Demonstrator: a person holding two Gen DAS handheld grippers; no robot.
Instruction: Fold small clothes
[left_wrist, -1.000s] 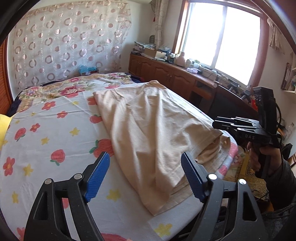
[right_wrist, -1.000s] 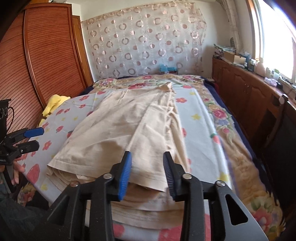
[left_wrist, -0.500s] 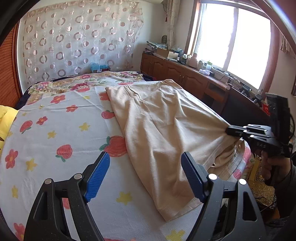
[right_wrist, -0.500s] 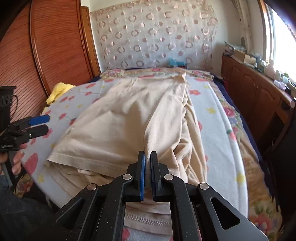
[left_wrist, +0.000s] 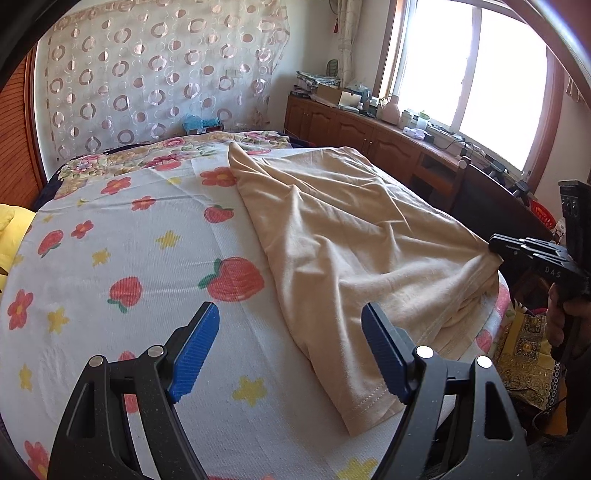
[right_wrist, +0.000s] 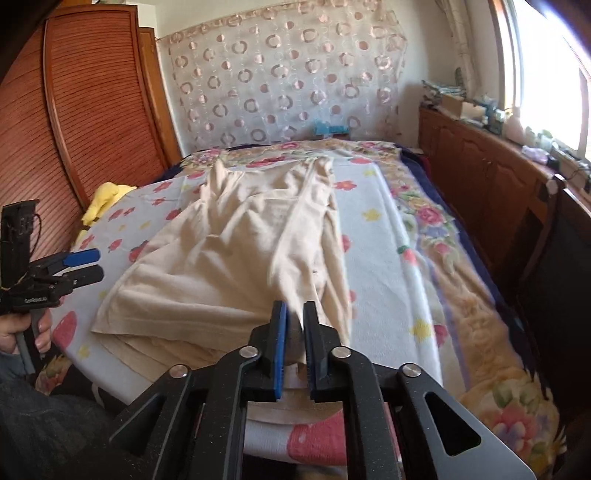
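Now right gripper (right_wrist: 294, 325) pinching beige garment (right_wrist: 229, 258) near edge.

Materials and surface finishes on and around the bed.
The beige garment (left_wrist: 343, 236) is showing as soft, matt knit cloth with stitched hems; the bed sheet (left_wrist: 122, 266) is appearing as matt printed fabric with a fine woven texture. The left gripper (left_wrist: 288, 347) is displaying matt black plastic arms, ribbed blue pads and shiny metal pins. The wardrobe (right_wrist: 85, 122) is presenting slatted, semi-gloss wood.
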